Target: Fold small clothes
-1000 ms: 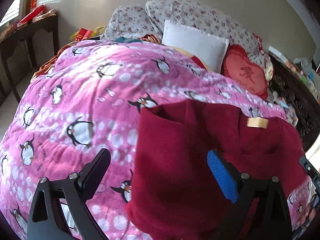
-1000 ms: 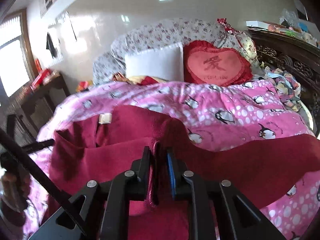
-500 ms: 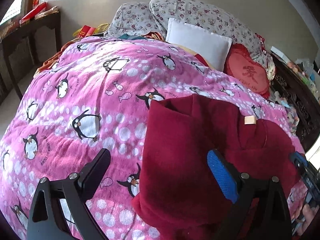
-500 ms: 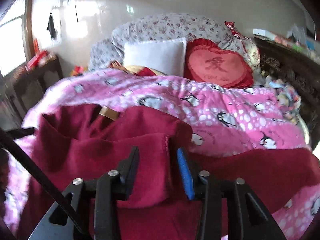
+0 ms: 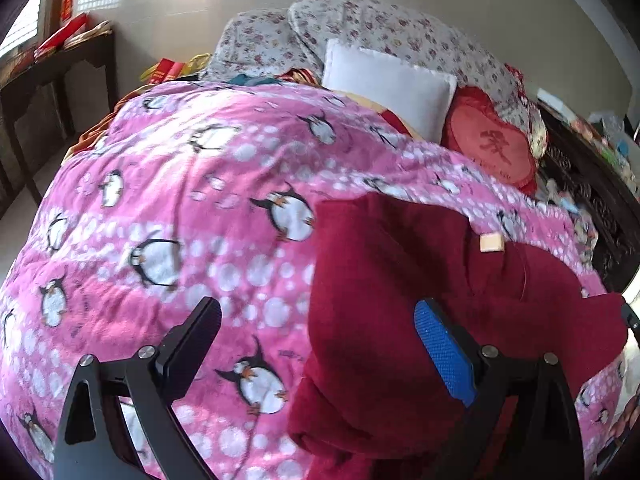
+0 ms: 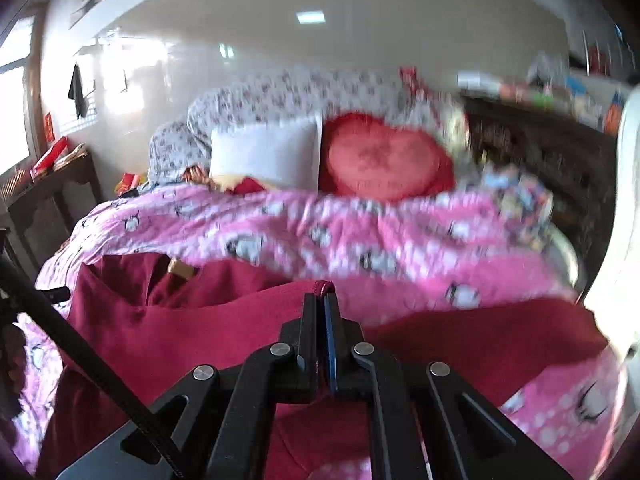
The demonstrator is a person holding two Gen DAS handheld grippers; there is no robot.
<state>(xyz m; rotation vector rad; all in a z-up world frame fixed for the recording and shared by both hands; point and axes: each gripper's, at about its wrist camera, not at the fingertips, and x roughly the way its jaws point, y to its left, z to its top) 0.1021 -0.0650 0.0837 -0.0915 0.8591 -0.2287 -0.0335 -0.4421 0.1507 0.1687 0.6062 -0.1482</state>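
Observation:
A dark red fleece garment (image 5: 400, 288) lies partly folded on the pink penguin blanket (image 5: 192, 208), with a tan neck label (image 5: 492, 243) showing. My left gripper (image 5: 316, 316) is open and empty, its jaws astride the garment's left edge and above it. In the right wrist view the garment (image 6: 168, 332) spreads across the foreground. My right gripper (image 6: 323, 300) is shut on a fold of its red edge and holds it raised above the blanket (image 6: 360, 240).
A white pillow (image 5: 388, 88), a red heart cushion (image 5: 490, 140) and floral pillows (image 5: 380, 36) lie at the head of the bed. A dark wooden table (image 5: 48, 76) stands at the left. Carved dark furniture (image 6: 540, 152) runs along the right side.
My right gripper opened half a second ago, then shut again on the garment's edge and lifted it. My left gripper stayed open and drifted slightly over the garment's left edge.

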